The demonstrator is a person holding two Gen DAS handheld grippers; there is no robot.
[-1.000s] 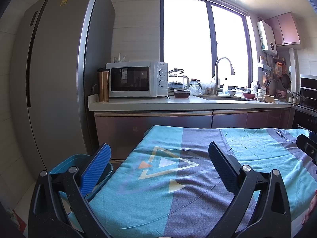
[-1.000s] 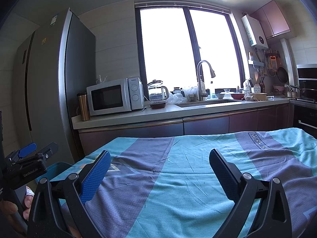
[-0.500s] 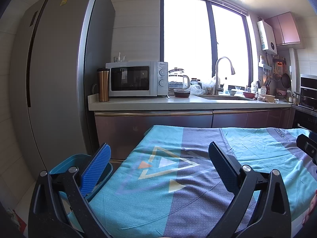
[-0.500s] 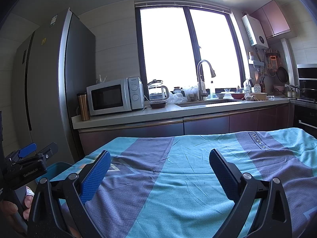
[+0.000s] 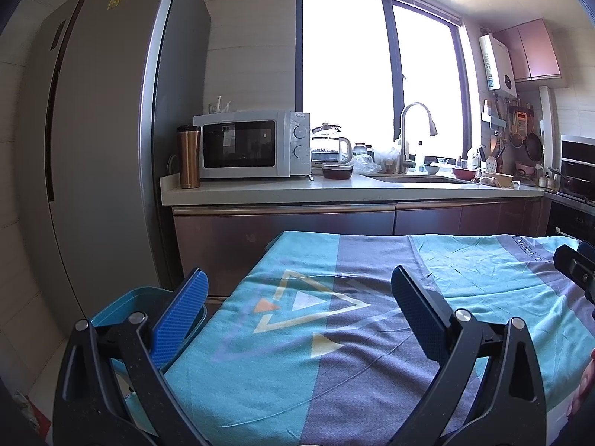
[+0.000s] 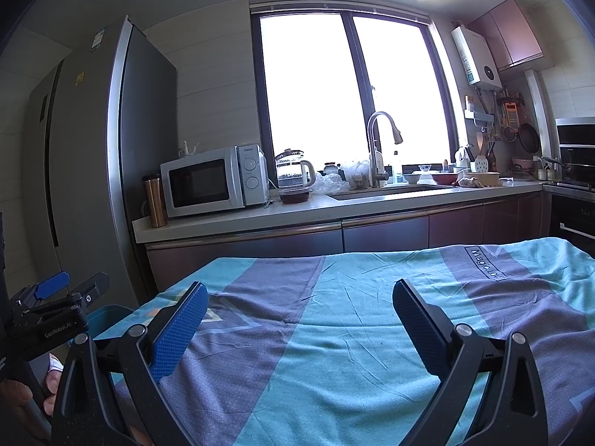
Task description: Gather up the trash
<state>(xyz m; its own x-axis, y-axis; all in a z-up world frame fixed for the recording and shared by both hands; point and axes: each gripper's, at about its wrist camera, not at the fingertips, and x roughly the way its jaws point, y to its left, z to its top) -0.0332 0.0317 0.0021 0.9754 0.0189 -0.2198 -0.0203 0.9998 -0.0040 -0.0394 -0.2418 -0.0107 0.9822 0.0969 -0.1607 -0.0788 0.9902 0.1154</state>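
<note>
My left gripper point(image 5: 297, 297) is open and empty, held above the left part of a table covered with a teal and grey cloth point(image 5: 334, 353). My right gripper point(image 6: 299, 303) is open and empty above the same cloth point(image 6: 353, 334). A blue bin point(image 5: 122, 308) stands on the floor beside the table's left edge, partly hidden behind my left finger; its rim also shows in the right wrist view point(image 6: 111, 316). No trash item shows on the cloth in either view. The left gripper's body shows at the left edge of the right wrist view point(image 6: 48, 319).
A kitchen counter point(image 5: 334, 189) runs behind the table with a microwave point(image 5: 253, 145), a copper tumbler point(image 5: 189, 158), a glass kettle point(image 5: 331, 146) and a sink with a tap point(image 5: 412, 137). A tall grey fridge point(image 5: 100, 148) stands at the left. An oven point(image 5: 576, 171) is at the right.
</note>
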